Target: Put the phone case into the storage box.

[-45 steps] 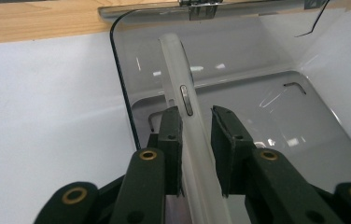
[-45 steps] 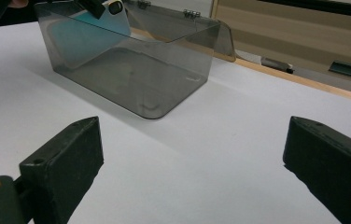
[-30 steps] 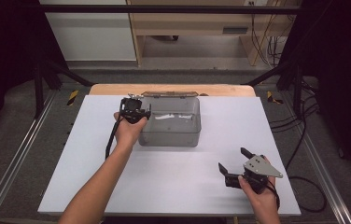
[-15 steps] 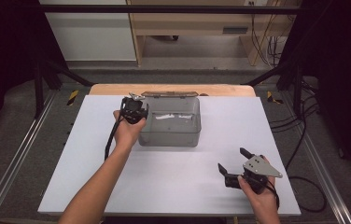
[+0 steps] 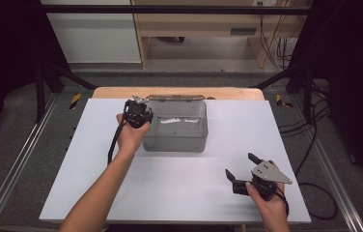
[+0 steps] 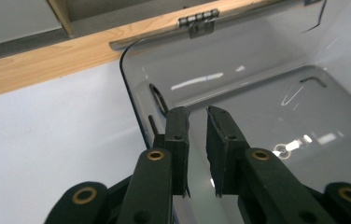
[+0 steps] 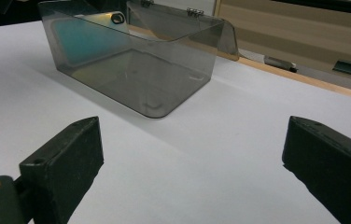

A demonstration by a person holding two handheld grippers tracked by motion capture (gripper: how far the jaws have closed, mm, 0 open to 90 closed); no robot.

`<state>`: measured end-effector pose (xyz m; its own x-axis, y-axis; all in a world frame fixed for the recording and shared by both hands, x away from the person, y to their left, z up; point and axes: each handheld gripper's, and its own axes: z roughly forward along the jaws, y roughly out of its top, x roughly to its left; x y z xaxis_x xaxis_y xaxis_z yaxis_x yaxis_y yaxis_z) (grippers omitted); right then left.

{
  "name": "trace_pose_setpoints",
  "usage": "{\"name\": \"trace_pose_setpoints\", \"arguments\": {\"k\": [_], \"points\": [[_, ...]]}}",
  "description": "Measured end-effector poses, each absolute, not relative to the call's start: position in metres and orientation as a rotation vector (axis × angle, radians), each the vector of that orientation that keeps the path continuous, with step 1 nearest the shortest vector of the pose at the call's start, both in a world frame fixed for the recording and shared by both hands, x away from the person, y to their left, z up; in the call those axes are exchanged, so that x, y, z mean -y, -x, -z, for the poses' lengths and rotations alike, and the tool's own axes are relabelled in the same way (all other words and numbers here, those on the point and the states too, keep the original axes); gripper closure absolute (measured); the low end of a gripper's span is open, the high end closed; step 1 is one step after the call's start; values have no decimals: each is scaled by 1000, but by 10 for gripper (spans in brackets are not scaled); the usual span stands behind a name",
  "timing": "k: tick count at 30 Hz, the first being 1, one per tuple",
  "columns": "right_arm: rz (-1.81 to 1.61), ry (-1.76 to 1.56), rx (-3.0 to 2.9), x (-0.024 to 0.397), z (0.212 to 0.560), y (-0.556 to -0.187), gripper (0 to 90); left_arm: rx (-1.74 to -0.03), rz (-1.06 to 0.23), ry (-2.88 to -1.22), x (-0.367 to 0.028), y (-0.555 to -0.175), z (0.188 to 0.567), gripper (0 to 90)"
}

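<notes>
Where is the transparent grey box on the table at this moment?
In the high view the transparent grey box stands on the white table, centre-left near the far wooden edge, with the left gripper at its left wall.

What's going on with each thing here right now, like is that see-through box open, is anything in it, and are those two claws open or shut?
Clear box: upright on the white table, nothing seen inside.
Lid: open, hinged back behind the box.
Left claw: at the box's left wall, jaws a narrow gap apart, gripping nothing.
Right claw: wide open, empty, low over the table's near right part, apart from the box.
</notes>
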<state>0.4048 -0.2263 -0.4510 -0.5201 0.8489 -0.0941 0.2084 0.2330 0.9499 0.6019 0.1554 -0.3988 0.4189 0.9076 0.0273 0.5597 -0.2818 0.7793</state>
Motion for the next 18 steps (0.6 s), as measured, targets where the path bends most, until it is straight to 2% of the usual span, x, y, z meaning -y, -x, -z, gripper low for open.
{"name": "trace_pose_setpoints", "arguments": {"k": [11,13,18], "points": [[-1303,-973,-1881,226,451,-405,56,-1201,-612,-1903,-157,-597,391,740],[-1302,-974,-1880,226,451,-405,56,-1198,-610,-1885,-156,-596,390,706],[-1299,-975,-1876,226,452,-406,56,-1191,-600,-1829,-155,-593,385,506]]}}
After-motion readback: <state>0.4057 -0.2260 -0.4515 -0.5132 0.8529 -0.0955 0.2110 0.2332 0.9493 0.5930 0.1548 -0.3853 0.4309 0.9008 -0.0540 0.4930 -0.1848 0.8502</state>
